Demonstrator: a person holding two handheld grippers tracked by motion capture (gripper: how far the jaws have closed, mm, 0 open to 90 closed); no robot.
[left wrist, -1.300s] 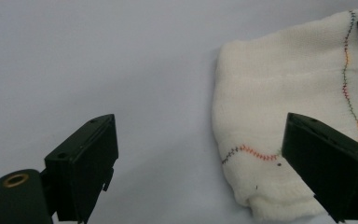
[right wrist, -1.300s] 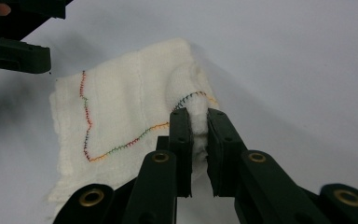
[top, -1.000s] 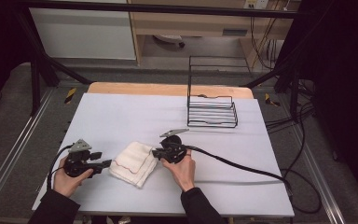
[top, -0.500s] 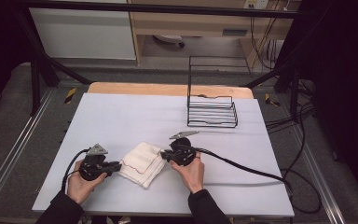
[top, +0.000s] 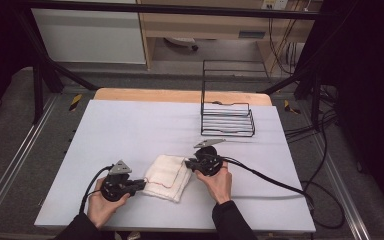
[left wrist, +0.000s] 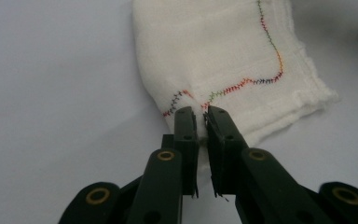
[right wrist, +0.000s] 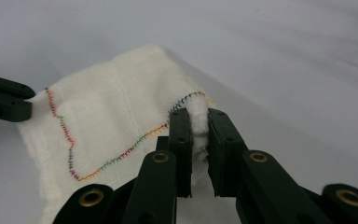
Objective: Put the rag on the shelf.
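A folded white cloth [top: 167, 175] with a multicoloured stitched line lies on the white table near the front edge. My left gripper [top: 144, 183] meets the cloth's left edge. In the left gripper view its jaws [left wrist: 200, 114] have just been closing and now pinch the cloth [left wrist: 223, 51] at the stitched hem. My right gripper [top: 187, 163] sits at the cloth's far right corner. In the right gripper view it [right wrist: 199, 116] is shut on a raised fold of the cloth [right wrist: 116, 116]. The left gripper's black jaws [right wrist: 4, 102] show at that view's left edge.
A black wire rack [top: 227, 120] stands on the table's far right. The right gripper's thick black cable [top: 270, 180] trails right across the white tabletop [top: 130, 125] and off its edge. A wooden strip [top: 180, 95] borders the far side.
Both hands have moved to the right, and the cloth has shifted right with them. The left gripper has come up to the cloth's left edge and shut on it.
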